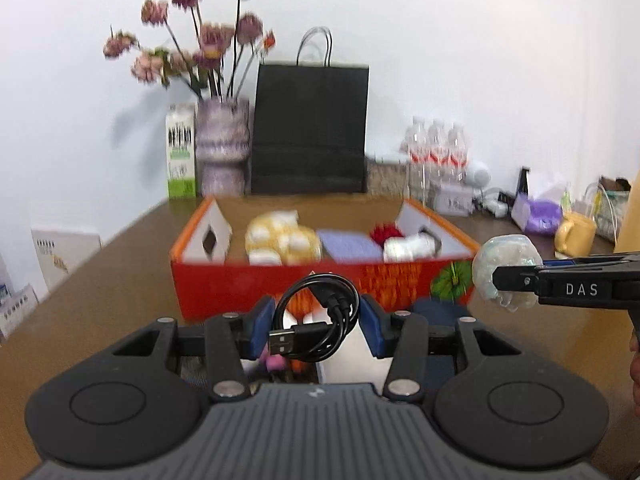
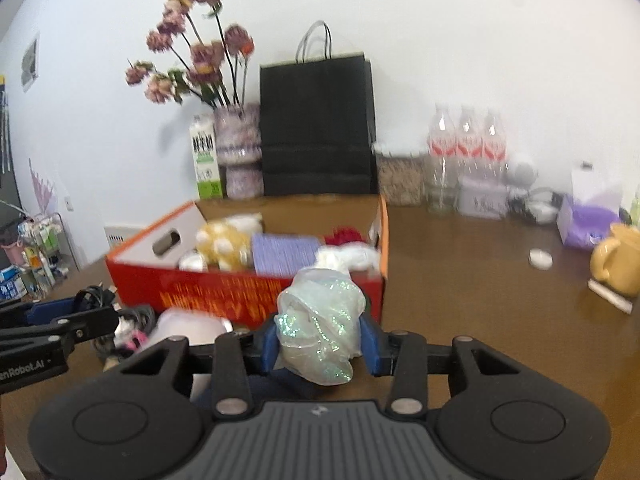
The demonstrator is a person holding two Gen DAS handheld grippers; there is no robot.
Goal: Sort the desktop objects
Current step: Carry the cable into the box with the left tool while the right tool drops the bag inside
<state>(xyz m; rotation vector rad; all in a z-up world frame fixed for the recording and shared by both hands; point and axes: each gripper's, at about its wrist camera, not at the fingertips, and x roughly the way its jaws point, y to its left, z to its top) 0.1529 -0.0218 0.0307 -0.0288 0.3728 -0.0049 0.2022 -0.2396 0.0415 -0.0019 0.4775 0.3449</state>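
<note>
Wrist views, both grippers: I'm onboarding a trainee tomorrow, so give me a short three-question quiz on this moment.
1. True or false: the left gripper holds a coiled black USB cable.
2. What does the right gripper grip? A) yellow mug B) iridescent pouch C) milk carton
3. Fill in: the red box holds a yellow-and-white plush toy, and beside it a ____ notebook.

Key: 1 true; 2 B, the iridescent pouch; 3 purple.

The left gripper (image 1: 316, 326) sits low in the frame's centre, blue pads clamped on a coiled black cable (image 1: 316, 320); the right gripper (image 2: 320, 344) (likewise low-centre) pinches a shimmery bundle (image 2: 320, 328).
</note>
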